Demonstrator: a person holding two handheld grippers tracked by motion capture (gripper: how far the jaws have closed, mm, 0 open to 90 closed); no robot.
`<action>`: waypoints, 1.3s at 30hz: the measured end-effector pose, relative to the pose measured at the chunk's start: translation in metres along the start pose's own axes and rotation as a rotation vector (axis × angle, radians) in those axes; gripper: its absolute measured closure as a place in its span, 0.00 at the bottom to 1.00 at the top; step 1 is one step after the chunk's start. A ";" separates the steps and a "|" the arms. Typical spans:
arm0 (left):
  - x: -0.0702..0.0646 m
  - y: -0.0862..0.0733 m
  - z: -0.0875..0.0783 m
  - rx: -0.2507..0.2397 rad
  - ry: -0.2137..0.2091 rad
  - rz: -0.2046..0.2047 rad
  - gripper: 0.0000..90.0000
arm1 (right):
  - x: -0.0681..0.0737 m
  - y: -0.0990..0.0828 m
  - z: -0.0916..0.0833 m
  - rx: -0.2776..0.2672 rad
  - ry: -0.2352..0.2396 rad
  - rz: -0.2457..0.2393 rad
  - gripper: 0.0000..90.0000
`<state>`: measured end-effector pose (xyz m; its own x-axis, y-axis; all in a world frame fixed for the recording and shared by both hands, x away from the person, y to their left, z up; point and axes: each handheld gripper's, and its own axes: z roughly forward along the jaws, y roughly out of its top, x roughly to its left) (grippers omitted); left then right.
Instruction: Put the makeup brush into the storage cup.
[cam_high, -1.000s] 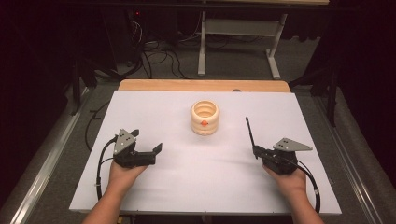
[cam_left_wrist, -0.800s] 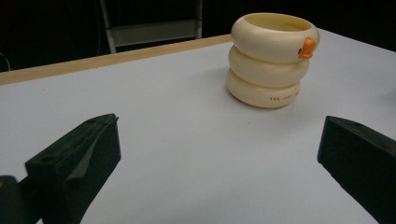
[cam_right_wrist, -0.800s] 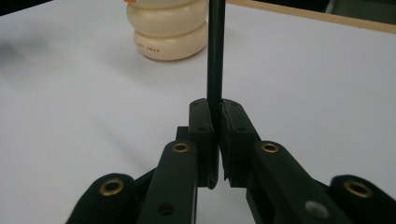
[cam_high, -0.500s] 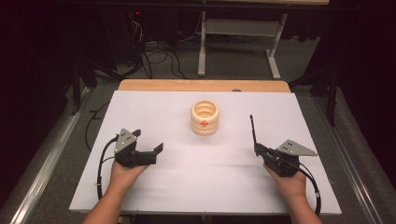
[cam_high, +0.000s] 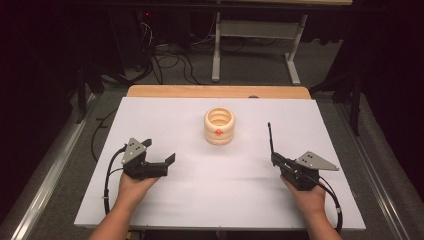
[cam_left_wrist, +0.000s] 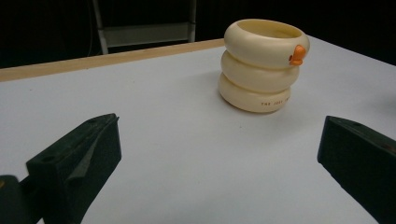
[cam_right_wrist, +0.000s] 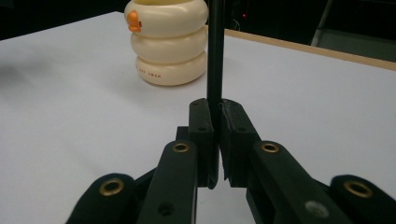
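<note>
A cream holder (cam_high: 219, 126) made of three stacked rings, with a small orange knob on its side, stands at the middle of the white tabletop (cam_high: 200, 200). My left gripper (cam_high: 160, 151) rests at the front left, open and holding nothing; in the left gripper view its jaws stand wide apart (cam_left_wrist: 219, 149), with the holder (cam_left_wrist: 261, 65) ahead to the right. At the front right, my right gripper (cam_high: 274, 159) is shut on a thin black rod (cam_high: 270, 137) that points up and away from me. In the right gripper view the rod (cam_right_wrist: 215, 46) rises between the closed jaws (cam_right_wrist: 217, 116), beside the holder (cam_right_wrist: 166, 42).
A wooden strip (cam_high: 215, 91) runs along the table's far edge. Beyond it are a white desk frame (cam_high: 250, 30) and cables (cam_high: 165, 55) on the dark floor. A cable (cam_high: 107, 180) trails from each gripper toward the front edge.
The black rod in the right gripper has tipped slightly more upright. The left hand and the holder have not moved.
</note>
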<state>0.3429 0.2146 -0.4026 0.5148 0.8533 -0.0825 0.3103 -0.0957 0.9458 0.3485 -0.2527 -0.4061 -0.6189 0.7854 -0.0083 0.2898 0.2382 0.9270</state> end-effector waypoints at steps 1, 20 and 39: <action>-0.001 0.000 0.000 -0.001 -0.002 -0.001 0.00 | 0.000 0.000 0.000 0.000 0.002 -0.002 0.96; -0.016 0.001 -0.002 -0.002 -0.020 -0.005 0.01 | 0.016 0.013 0.011 -0.032 0.040 -0.042 0.96; -0.032 0.011 0.004 -0.026 -0.049 -0.003 0.03 | 0.028 0.019 0.011 -0.053 0.071 -0.079 0.96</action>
<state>0.3323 0.1840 -0.3911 0.5529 0.8273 -0.0997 0.2911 -0.0796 0.9534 0.3446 -0.2194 -0.3931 -0.6894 0.7221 -0.0575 0.1999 0.2660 0.9430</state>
